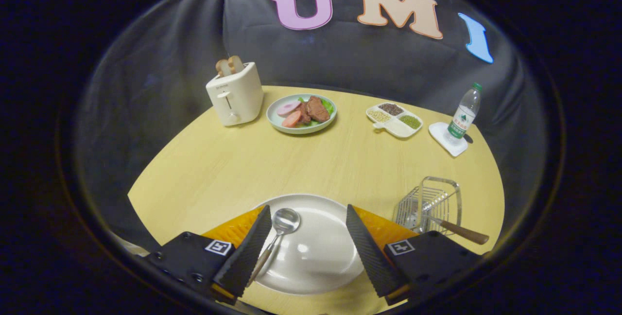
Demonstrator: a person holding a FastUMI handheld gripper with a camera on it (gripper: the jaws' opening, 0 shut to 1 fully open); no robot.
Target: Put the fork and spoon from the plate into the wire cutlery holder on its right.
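A white plate [316, 252] lies on the wooden table just ahead of and between my fingers. On it rests a spoon [278, 232] with a steel bowl and a wooden handle, lying close along the inside of the left finger [250, 252]. My gripper [308, 218] is open wide above the plate, with nothing pressed between the fingers. To the right of the plate stands the wire cutlery holder [430, 203]. A wooden-handled utensil [459, 231], probably the fork, leans in it with its handle sticking out to the right.
Beyond the plate, at the table's far side, stand a white toaster [234, 95] with bread, a green plate of food [301, 113], a divided dish of grains [394, 119] and a water bottle [465, 113] on a white coaster. Bare tabletop lies between.
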